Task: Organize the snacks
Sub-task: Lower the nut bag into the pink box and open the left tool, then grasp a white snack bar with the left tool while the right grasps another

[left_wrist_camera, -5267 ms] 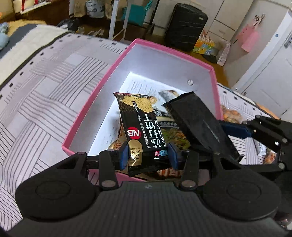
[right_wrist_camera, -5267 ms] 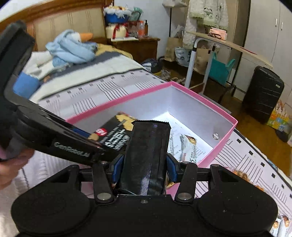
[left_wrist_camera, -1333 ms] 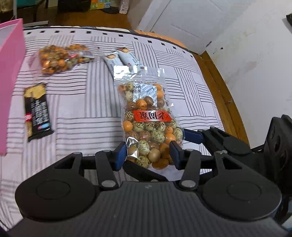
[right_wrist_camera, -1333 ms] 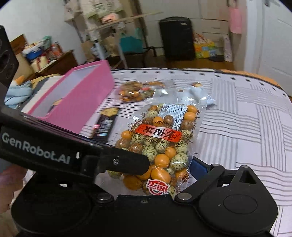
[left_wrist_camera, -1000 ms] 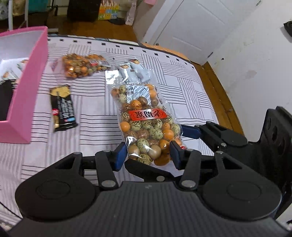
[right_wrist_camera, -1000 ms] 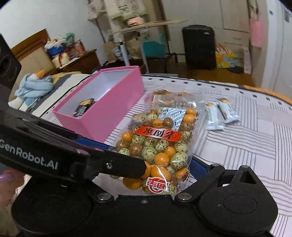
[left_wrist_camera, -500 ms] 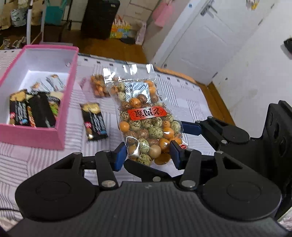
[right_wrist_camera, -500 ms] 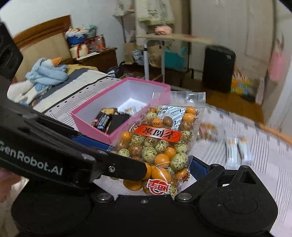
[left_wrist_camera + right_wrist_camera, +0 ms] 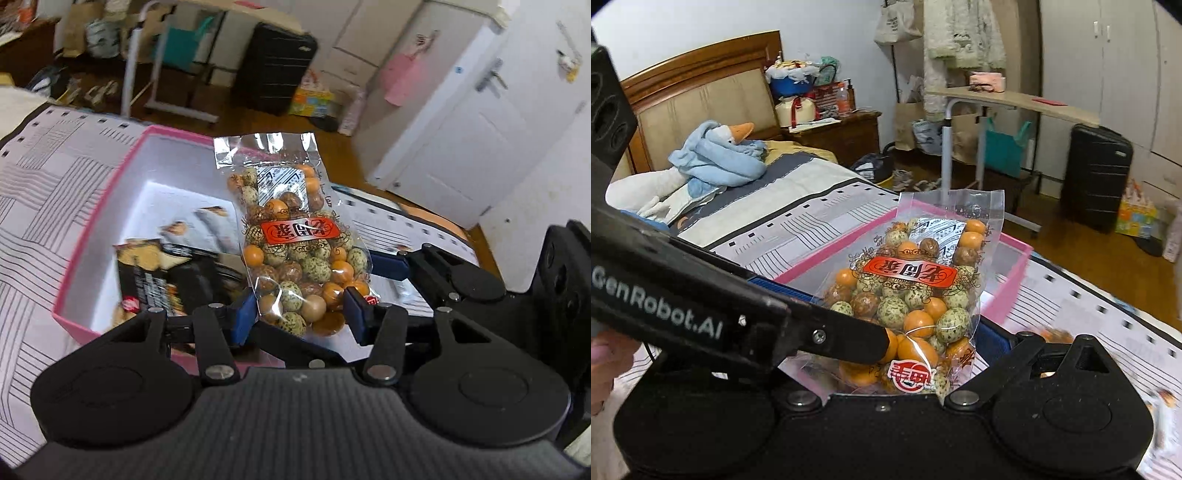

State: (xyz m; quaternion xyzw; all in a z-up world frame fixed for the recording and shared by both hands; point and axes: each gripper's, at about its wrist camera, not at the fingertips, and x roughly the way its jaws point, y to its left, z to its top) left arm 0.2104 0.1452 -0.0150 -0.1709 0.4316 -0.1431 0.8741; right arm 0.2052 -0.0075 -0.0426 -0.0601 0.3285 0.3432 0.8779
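Observation:
A clear bag of orange and speckled coated nuts (image 9: 295, 254) with a red label is held upright by both grippers at its lower end. My left gripper (image 9: 301, 314) is shut on it. My right gripper (image 9: 908, 354) is shut on the same bag (image 9: 916, 299) from the other side. The bag hangs above the near right part of the pink box (image 9: 92, 206), which holds black snack bars (image 9: 151, 280) and other packets. In the right wrist view the pink box (image 9: 1012, 277) lies behind the bag.
The box sits on a bed with a striped white cover (image 9: 44, 206). A packet (image 9: 1052, 336) lies on the cover right of the box. A goose plush (image 9: 713, 155) lies by the headboard. A black suitcase (image 9: 273, 70) and a side table (image 9: 1012, 99) stand on the floor beyond.
Both grippers have carried the nut bag from the bed's right side over to above the pink box. The grip on the bag is unchanged.

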